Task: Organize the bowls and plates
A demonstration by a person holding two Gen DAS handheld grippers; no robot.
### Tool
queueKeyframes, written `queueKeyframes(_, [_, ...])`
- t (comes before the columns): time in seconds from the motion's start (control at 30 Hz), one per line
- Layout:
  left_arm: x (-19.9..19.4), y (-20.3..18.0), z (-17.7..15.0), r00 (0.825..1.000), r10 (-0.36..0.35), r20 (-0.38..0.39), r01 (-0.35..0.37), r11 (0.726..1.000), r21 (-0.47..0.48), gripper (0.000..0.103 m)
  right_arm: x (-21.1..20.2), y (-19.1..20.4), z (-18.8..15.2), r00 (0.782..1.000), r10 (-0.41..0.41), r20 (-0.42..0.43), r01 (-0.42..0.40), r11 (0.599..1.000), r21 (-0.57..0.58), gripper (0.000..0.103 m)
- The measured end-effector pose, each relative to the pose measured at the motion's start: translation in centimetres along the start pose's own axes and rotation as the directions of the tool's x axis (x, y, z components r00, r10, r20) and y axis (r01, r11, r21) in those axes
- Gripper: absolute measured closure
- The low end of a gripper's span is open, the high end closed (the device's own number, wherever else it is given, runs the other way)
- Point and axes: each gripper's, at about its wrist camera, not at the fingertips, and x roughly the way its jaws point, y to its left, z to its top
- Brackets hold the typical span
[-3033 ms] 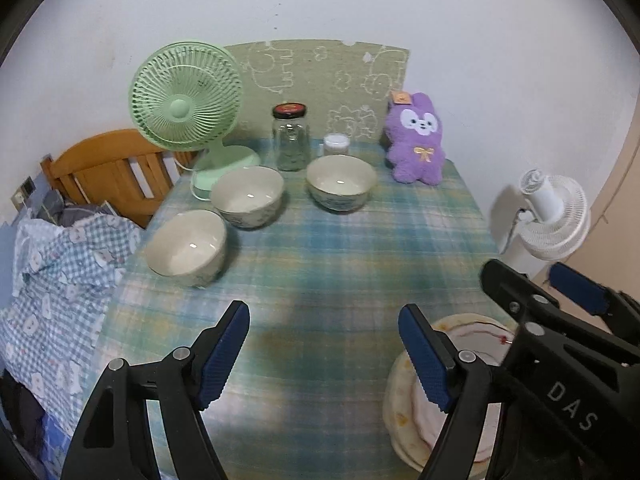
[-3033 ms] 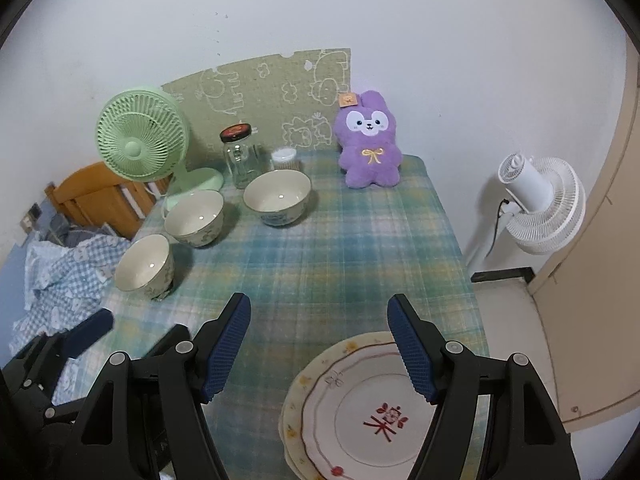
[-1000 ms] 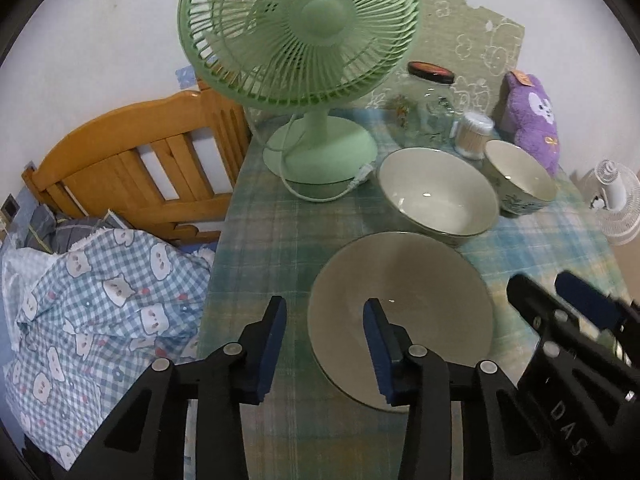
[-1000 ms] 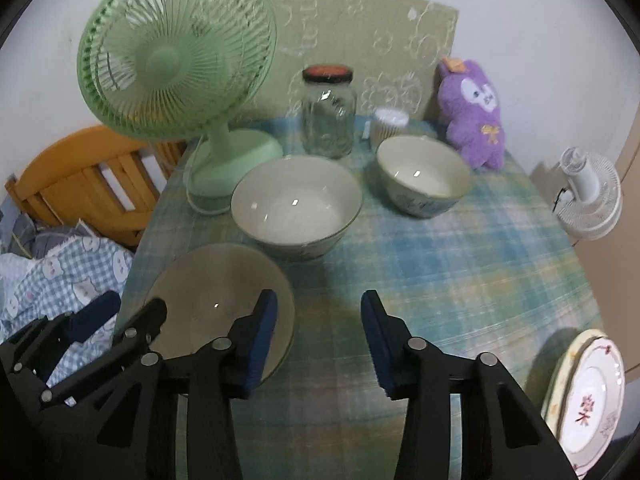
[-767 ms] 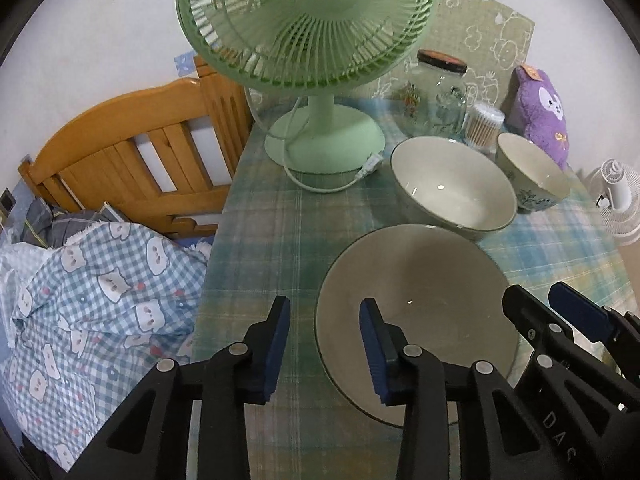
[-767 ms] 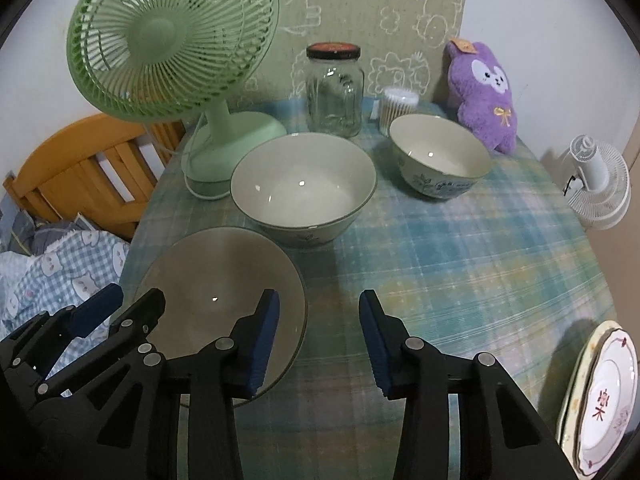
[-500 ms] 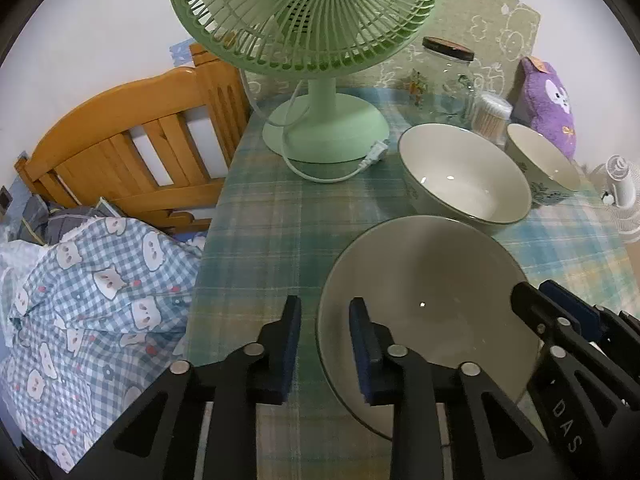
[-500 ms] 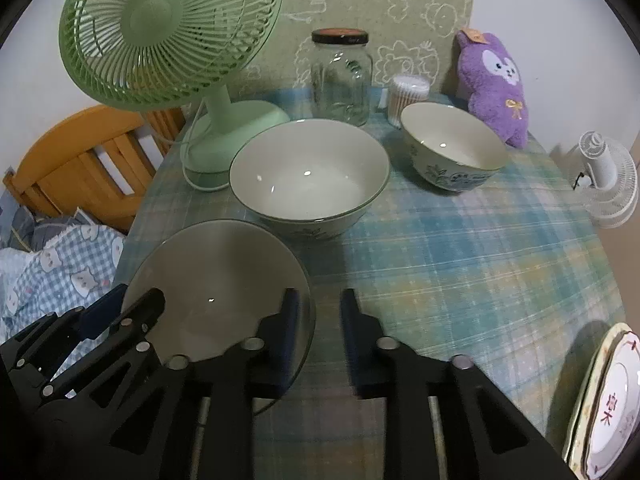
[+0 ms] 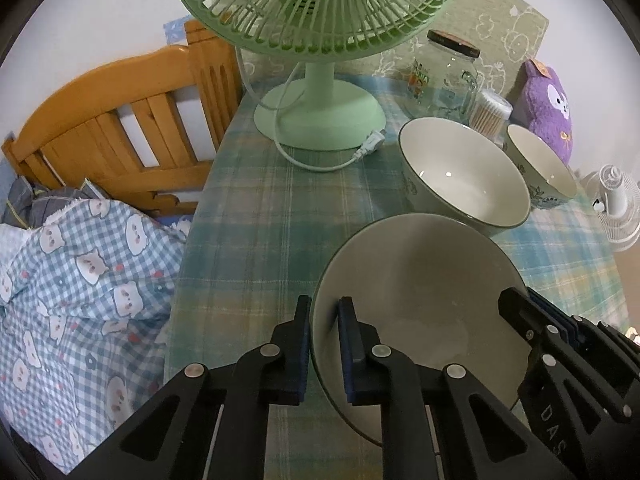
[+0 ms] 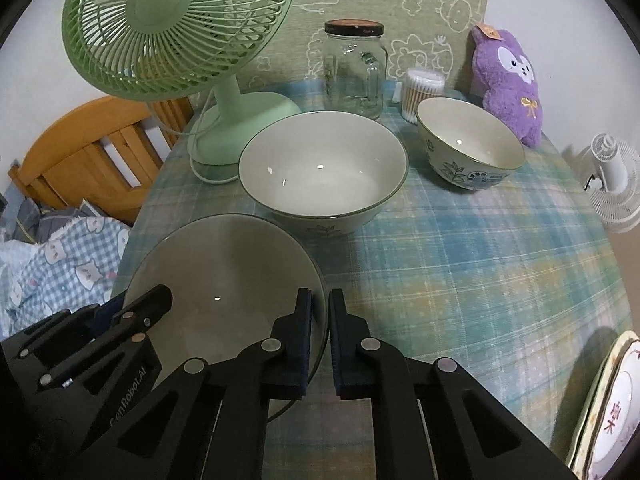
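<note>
At the near edge of the checked tablecloth (image 10: pixel 480 272) sits the nearest bowl (image 9: pixel 420 288), a wide cream one with a thin dark rim, and both grippers are clamped on it from opposite sides: the left gripper (image 9: pixel 325 312) pinches the bowl's left rim, one blue pad outside the wall and one inside, while the right gripper (image 10: pixel 320 304) pinches the right rim the same way. Both sets of jaws have just been closing, and the rim now stands between the pads with no gap showing. Just behind this bowl is the middle bowl (image 10: pixel 324 172), cream inside with a leaf pattern on its outer wall, the two rims close together; whether they touch cannot be told. Further back and to the right stands the small bowl (image 10: pixel 470 148) with a blue floral band, apart from the middle one. Behind the bowls are a green fan (image 10: pixel 176 28) with its cord lying on the cloth, a glass jar (image 10: pixel 354 68) with a dark lid, a tub of cotton swabs (image 10: pixel 424 92) and a purple plush toy (image 10: pixel 510 76). At the right edge of the right wrist view a stack of plates (image 10: pixel 612 408) lies at the cloth's near corner, well apart from the bowls. A wooden chair (image 9: pixel 120 120) and a checked blanket (image 9: pixel 80 280) lie off the table's left side
</note>
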Motion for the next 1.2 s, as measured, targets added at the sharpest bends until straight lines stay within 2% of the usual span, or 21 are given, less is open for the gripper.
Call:
queueKeyframes(0.6, [-2.2, -2.6, -2.5, 1.000, 0.023, -0.008, -0.023, 0.999, 0.043, 0.093, -2.5, -2.2, -2.2, 1.000, 0.011, -0.014, -0.011, 1.000, 0.001, 0.092])
queueKeyframes(1.2, [-6.9, -8.9, -4.6, 0.998, 0.040, 0.056, -0.041, 0.999, 0.025, 0.094, -7.9, -8.6, -3.8, 0.999, 0.030, 0.019, -0.029, 0.999, -0.027, 0.092])
